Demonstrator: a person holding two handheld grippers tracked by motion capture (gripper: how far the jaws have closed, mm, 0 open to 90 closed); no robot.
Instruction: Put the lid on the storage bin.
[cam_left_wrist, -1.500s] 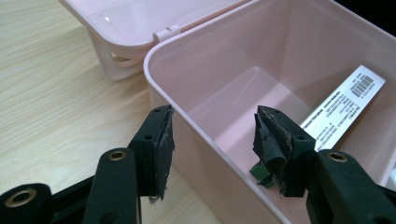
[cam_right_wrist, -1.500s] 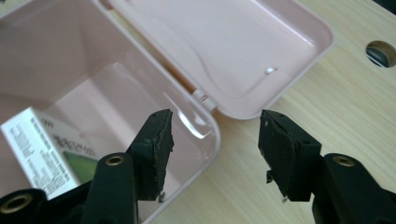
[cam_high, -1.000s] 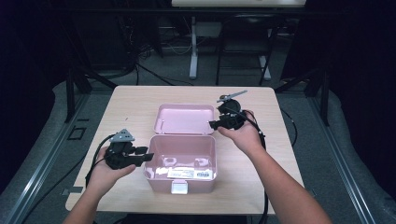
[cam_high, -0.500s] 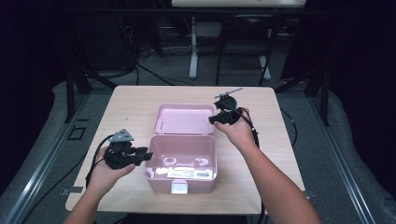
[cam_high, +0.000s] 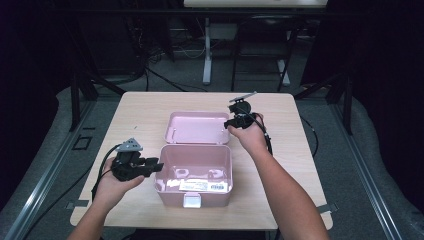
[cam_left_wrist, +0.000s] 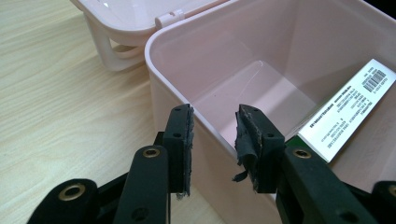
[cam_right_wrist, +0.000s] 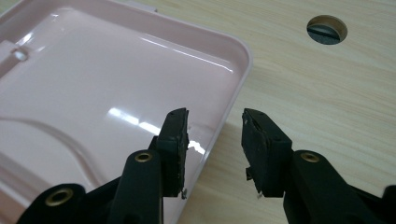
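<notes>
Handling note — pink rigid plastic storage box (cam_high: 195, 172) sits mid-table, its hinged pink lid (cam_right_wrist: 107, 93) flat behind. Left gripper (cam_left_wrist: 214, 140) straddles the box's side wall, jaws apart, unclamped; right gripper (cam_right_wrist: 215, 144) straddles the lid's edge, likewise empty. Likely light, slippery — grip the rims.

- Left gripper (cam_high: 155, 167) sits lower left of the high view, held in the left hand (cam_high: 112, 181), jaws pointing right and parted with a gap between the pads.
- Left forearm (cam_high: 87, 227) enters from the bottom left edge, angled up and right.
- Right gripper (cam_high: 231, 122) sits just above frame centre, held in the right hand (cam_high: 250, 136), jaws pointing left and parted.
- Right forearm (cam_high: 285, 200) runs diagonally from the bottom edge, extended well forward.
- Grey plate tops each gripper; cables trail back from both.
</notes>
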